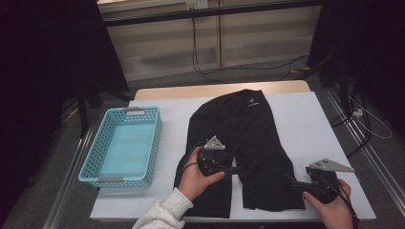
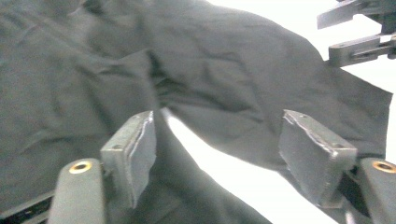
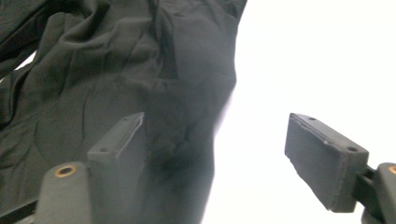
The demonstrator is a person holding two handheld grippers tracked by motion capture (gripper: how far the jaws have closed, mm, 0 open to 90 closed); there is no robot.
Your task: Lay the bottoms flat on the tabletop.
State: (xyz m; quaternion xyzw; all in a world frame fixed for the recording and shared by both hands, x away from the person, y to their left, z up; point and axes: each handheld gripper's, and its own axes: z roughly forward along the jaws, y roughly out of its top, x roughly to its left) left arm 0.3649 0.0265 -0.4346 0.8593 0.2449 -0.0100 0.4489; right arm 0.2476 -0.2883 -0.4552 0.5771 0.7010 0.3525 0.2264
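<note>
At the far left of the white table (image 1: 305,124) sits a turquoise basket (image 1: 98,162) with perforated walls, well apart from my hands. Right of it, black shorts (image 1: 248,138) lie spread flat across the middle of the table, waistband at the far side and the two legs pointing toward the near edge.

My left tongs (image 1: 235,169) hover over the near part of the shorts, about at the gap between the two legs. In the left gripper view their pads (image 2: 133,151) stand spread, nothing between them, the dark cloth and a strip of white table showing beyond.

My right tongs (image 1: 292,182) are at the near right edge of the shorts, by the hem of the right leg. They are spread wide too: one pad (image 3: 119,149) is over the cloth, the other over bare table, pinching nothing.
</note>
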